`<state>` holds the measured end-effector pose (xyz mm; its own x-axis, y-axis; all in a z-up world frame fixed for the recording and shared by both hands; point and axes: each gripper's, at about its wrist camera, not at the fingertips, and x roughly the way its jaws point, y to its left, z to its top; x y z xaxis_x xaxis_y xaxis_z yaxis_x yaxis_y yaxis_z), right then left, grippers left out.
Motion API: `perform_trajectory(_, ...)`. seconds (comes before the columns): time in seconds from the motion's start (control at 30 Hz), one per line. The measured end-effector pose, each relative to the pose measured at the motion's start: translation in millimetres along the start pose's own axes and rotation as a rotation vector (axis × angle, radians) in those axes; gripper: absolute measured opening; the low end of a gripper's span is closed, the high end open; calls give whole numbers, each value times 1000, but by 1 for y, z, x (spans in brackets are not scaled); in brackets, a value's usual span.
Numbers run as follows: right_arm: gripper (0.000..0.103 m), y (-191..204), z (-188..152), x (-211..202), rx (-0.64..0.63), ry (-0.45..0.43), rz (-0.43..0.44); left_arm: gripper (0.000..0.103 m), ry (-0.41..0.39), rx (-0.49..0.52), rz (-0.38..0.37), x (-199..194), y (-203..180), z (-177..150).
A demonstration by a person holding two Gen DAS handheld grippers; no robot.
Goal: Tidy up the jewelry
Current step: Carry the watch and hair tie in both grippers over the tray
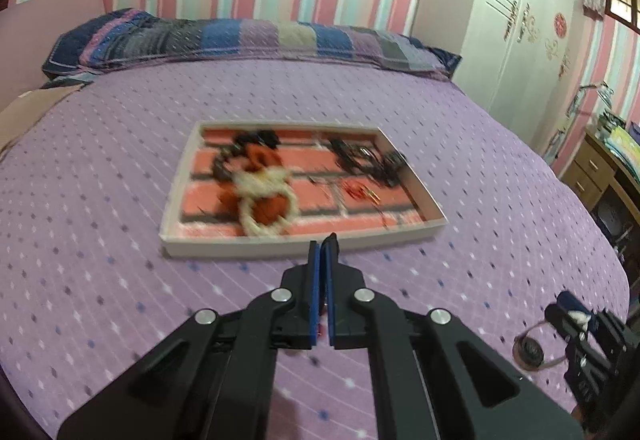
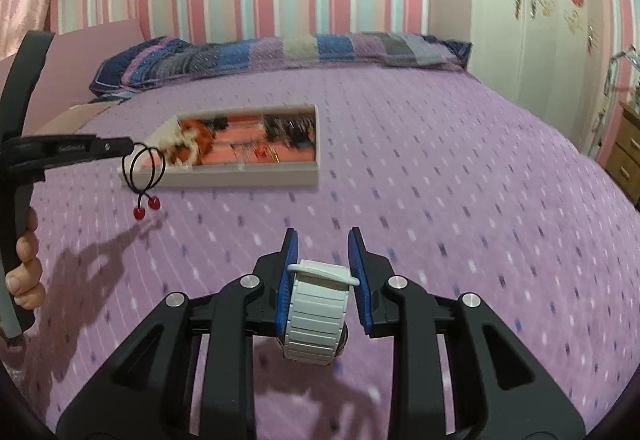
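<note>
A white tray (image 1: 428, 236) with a brick-pattern floor lies on the purple bed and holds beaded necklaces, dark chains and small red pieces. It also shows in the right wrist view (image 2: 248, 176). My left gripper (image 1: 323, 252) is shut just before the tray's near edge; in the right wrist view (image 2: 129, 146) it pinches a black cord loop with two red beads (image 2: 146, 208) hanging below. My right gripper (image 2: 322, 240) is shut on a white link-band watch (image 2: 318, 314), held above the bed. It shows in the left wrist view (image 1: 570, 316) at the lower right.
The purple dotted bedspread (image 1: 120, 200) covers the bed, with a striped pillow (image 1: 240, 40) at the far side. A white wardrobe (image 1: 516, 20) and a wooden drawer unit (image 1: 592, 168) stand to the right.
</note>
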<state>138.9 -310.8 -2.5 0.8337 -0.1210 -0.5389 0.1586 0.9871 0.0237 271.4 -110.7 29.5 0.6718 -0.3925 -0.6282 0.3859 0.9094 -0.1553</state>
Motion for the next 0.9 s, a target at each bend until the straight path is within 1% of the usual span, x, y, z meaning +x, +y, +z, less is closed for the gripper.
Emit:
perform_trajectory(0.1,27,8,27,17,0,-20,27,3,-24,3,36,1,20,21)
perform_trajectory(0.13,27,12,41,26,-2,-31,33,3,-29,4,49,3,25,26)
perform_trajectory(0.23,27,24,73,51,-20,-49,45,3,-27,5,74,19,43,43)
perform_trajectory(0.33,27,39,101,84,-48,-40,48,3,-12,12,117,42,59,57)
perform_trajectory(0.4,26,46,114,112,-62,-21,49,3,2,6,127,56,69,63)
perform_trajectory(0.53,27,55,122,160,-74,27,55,3,58,-18,141,90,89,64)
perform_trajectory(0.67,26,54,117,203,-41,100,61,3,102,0,207,116,100,55)
perform_trajectory(0.73,27,54,113,213,-52,116,48,3,116,3,228,123,104,51)
perform_trajectory(0.9,27,48,102,225,-33,159,49,5,134,19,236,128,107,42)
